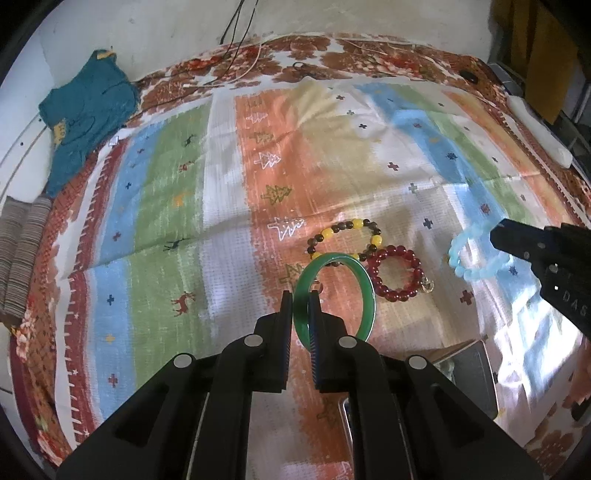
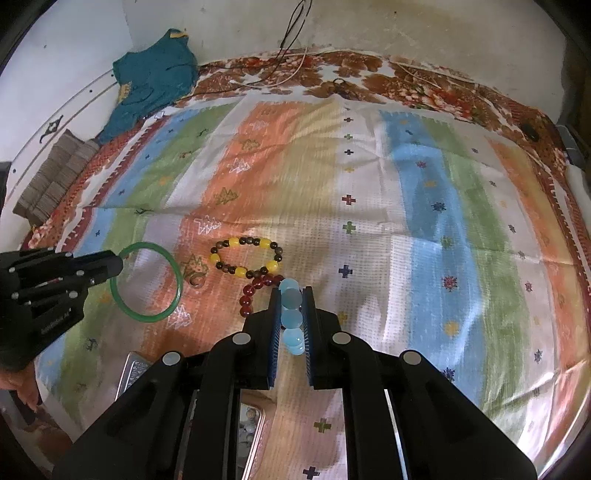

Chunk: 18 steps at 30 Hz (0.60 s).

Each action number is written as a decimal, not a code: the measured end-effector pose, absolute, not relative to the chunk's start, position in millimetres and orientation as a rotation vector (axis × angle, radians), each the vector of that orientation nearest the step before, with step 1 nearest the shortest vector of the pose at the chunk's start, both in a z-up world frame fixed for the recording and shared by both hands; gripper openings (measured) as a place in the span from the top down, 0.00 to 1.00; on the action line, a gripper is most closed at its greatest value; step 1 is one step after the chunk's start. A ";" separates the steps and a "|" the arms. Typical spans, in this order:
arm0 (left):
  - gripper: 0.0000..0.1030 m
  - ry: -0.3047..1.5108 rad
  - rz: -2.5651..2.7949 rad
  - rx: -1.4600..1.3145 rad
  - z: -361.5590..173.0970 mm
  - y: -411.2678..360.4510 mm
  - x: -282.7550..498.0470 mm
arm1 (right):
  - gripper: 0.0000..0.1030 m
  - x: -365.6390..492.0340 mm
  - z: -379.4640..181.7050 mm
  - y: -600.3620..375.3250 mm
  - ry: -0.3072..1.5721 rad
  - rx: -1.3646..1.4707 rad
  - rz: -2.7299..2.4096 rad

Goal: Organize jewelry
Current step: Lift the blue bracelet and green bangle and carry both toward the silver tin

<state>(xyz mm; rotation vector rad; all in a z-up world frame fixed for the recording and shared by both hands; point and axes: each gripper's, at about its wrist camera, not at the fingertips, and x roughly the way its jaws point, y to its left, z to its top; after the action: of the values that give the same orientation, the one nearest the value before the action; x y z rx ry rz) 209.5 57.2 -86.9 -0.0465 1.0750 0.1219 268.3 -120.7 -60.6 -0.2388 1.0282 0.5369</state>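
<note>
Left tool (image 1: 301, 295) pinches the green bangle (image 1: 364, 280); right tool (image 2: 291, 291) grips the blue bead bracelet (image 2: 291, 317) between its pads

Glossy green bangle (image 1: 334, 295); matt woven cloth (image 1: 229, 184).

A striped patterned cloth (image 1: 229, 177) covers the bed beneath a stained, perhaps plastered, wall (image 2: 424, 29).
</note>
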 end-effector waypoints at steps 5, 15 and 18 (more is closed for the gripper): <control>0.92 1.061 0.117 -0.042 -80.7 53.0 199.5 | 0.88 262.3 -54.1 -123.2 1.012 -0.243 0.537; 0.92 1.031 0.094 -0.037 -69.6 42.2 182.2 | 0.88 245.0 -45.4 -125.4 0.988 -0.251 0.564; 0.92 1.023 0.083 -0.031 -67.4 38.1 175.9 | 0.88 238.9 -43.3 -127.2 0.979 -0.247 0.562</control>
<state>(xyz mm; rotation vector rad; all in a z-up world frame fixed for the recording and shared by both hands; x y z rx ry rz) 175.9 38.1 -67.4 -0.0309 1.0229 0.0833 238.9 -127.2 -43.3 -0.2466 0.9788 0.5621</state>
